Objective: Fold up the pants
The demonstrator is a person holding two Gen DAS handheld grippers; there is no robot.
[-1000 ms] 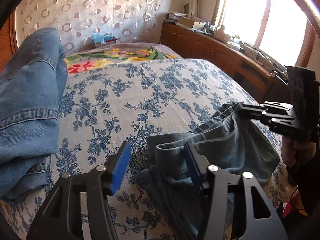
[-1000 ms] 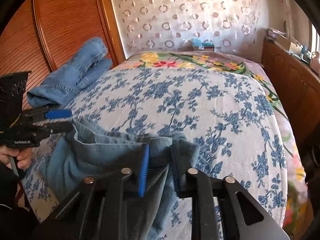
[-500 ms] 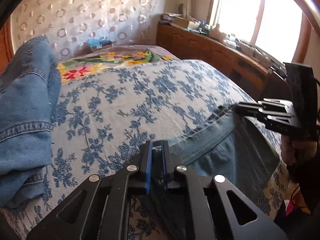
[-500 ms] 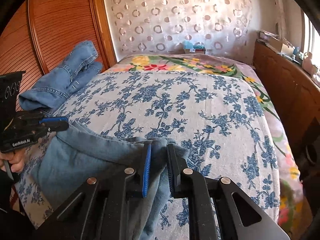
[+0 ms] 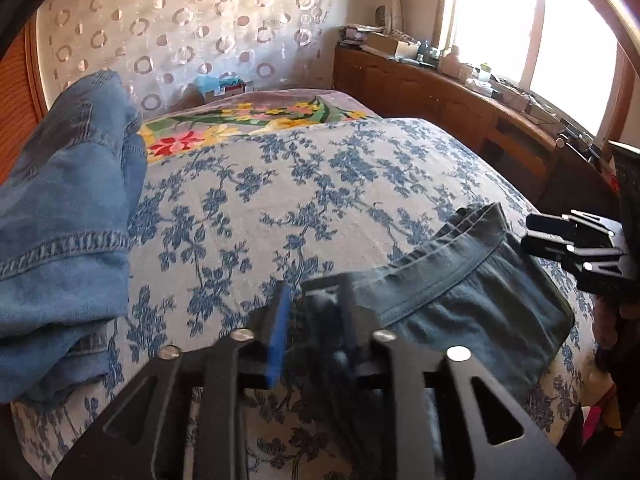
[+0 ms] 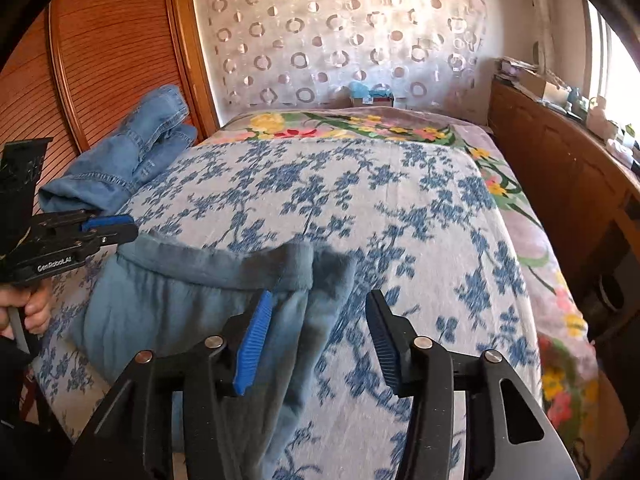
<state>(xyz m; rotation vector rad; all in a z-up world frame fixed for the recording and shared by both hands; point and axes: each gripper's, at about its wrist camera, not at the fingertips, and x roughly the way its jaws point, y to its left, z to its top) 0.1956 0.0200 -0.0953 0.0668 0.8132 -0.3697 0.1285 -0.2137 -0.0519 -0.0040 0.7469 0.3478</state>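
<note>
Both claws, left claw (image 5: 316, 320) and right claw (image 6: 316, 344), are opening, releasing the grey-blue cotton pants (image 6: 192, 304), which are lying barely folded on the near bed (image 6: 360, 208).

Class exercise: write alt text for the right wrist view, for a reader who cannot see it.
The right gripper, jaws opening, hovers over grey-blue pants on a blue-flowered bedspread. The left gripper is at their other corner; folded jeans lie behind.
</note>
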